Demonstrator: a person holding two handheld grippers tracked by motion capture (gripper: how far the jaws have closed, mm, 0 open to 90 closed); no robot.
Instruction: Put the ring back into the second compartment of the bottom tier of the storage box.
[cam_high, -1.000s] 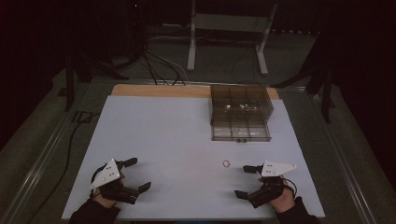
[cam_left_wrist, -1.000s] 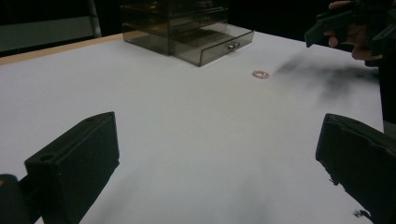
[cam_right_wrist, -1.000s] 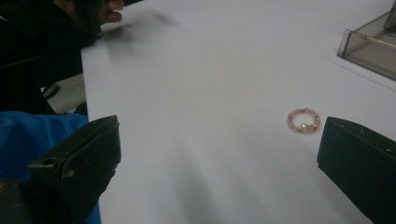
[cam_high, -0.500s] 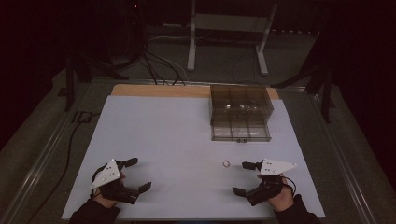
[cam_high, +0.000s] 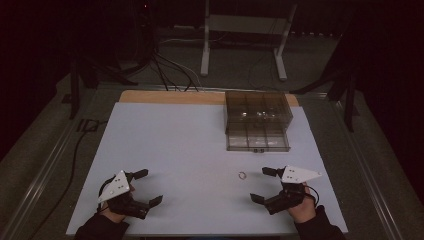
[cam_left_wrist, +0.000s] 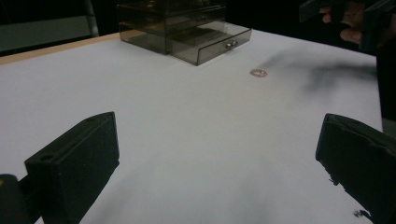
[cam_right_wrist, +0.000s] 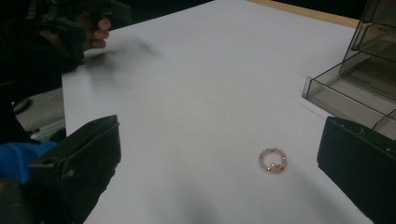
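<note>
1. Right tool (cam_high: 263, 184) sat wide open, low over the table (cam_high: 180, 145).
2. The ring (cam_right_wrist: 272, 160) lay flat just ahead, between its jaws.
3. Best move: ease forward, straddle it, pinch gently.
4. Left tool (cam_high: 145, 186) waited open, well apart.
5. Drawer (cam_high: 257, 142) stood open beyond.

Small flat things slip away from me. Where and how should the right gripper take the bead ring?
The bead ring lies flat on the white table, probably too low for a side grip. Bring the right gripper, its jaws open, steeply down from the near side and pinch across one beaded arc, one jaw inside the hole.
</note>
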